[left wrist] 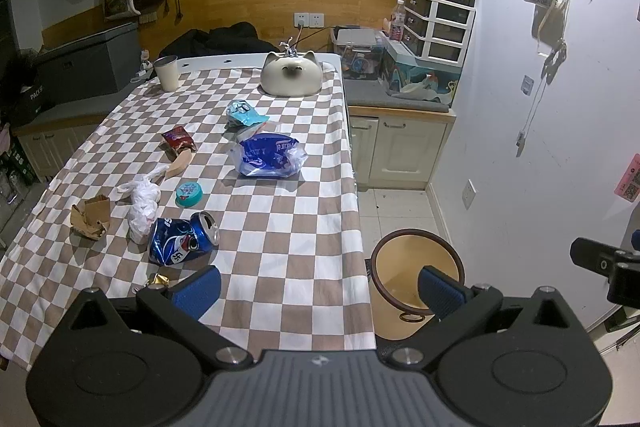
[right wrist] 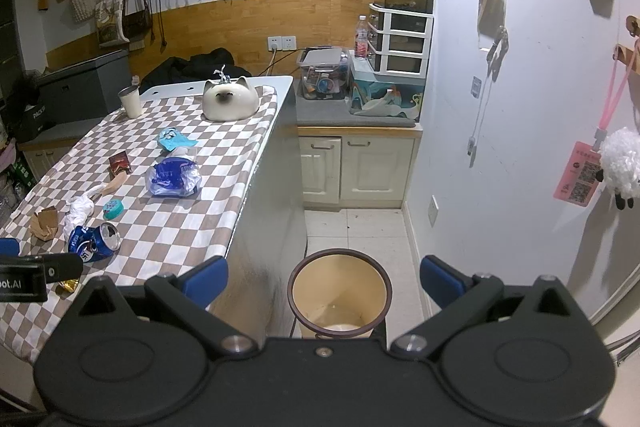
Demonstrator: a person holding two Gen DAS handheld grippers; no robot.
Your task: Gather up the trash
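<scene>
Left gripper (left wrist: 318, 291) hangs over the near edge of the table, blue pads spread wide with nothing between them; its left pad sits above the checked cloth (left wrist: 280, 227), its right pad over the bin's rim. Right gripper (right wrist: 324, 281) is just as wide apart and empty, poised right above the round bin (right wrist: 339, 291) on the tiled floor beside the table; the bin's mouth shows between its two pads.

Out on the cloth, nearest the left gripper, a gold foil scrap (left wrist: 157, 281) lies at the edge; just beyond it the crushed blue can (left wrist: 182, 241) lies on its side, opening turned to the right; touching it on the left, a white crumpled bag (left wrist: 142, 205); further left, a torn brown paper carton (left wrist: 91, 217); a teal round lid (left wrist: 189, 193) sits just beyond the can. Mid-table: a beige paper scrap (left wrist: 180, 163) with a dark red wrapper (left wrist: 179, 139) at its far end; a blue plastic bag (left wrist: 270, 155); a light blue wrapper (left wrist: 242, 113) behind it. At the far end, a cat-shaped ceramic bowl (left wrist: 291, 75) and a white cup (left wrist: 167, 73).
</scene>
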